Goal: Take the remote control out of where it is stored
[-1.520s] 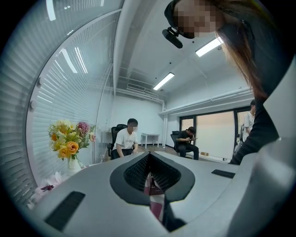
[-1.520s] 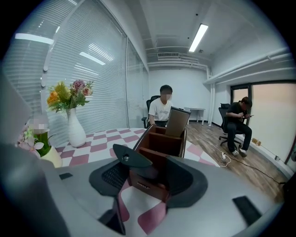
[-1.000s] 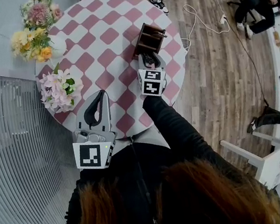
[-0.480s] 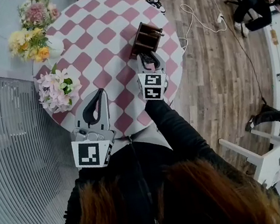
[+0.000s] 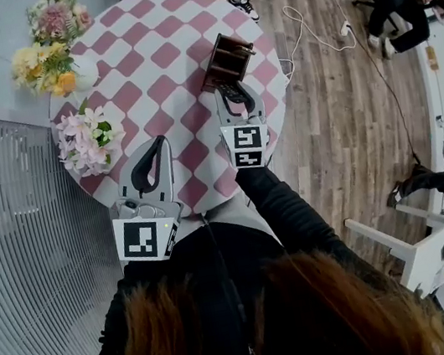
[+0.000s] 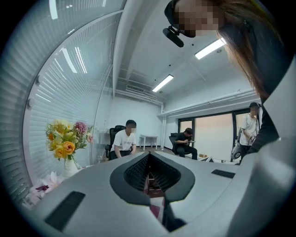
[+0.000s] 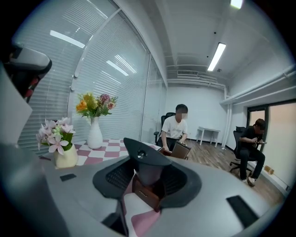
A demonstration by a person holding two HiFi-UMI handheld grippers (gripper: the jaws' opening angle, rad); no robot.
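Right gripper (image 7: pixel 147 179): jaws stood fairly wide and had just been closing. The black remote control (image 7: pixel 140 153) lay between them, with the pads pressing across its width, so it was held and not just straddled. The gripper pitched slightly down toward the wooden organiser box (image 5: pixel 226 57) just beyond its tips. Judged this a hold suited to drawing the remote lengthwise out of its slot. The remote looked mostly free of the box; could not tell whether its far end had cleared the rim.

Left gripper (image 5: pixel 157 148): jaws together, nothing held. It was parked over the near side of the checked round table (image 5: pixel 157 52), apart from the box, probably to stay out of the way.
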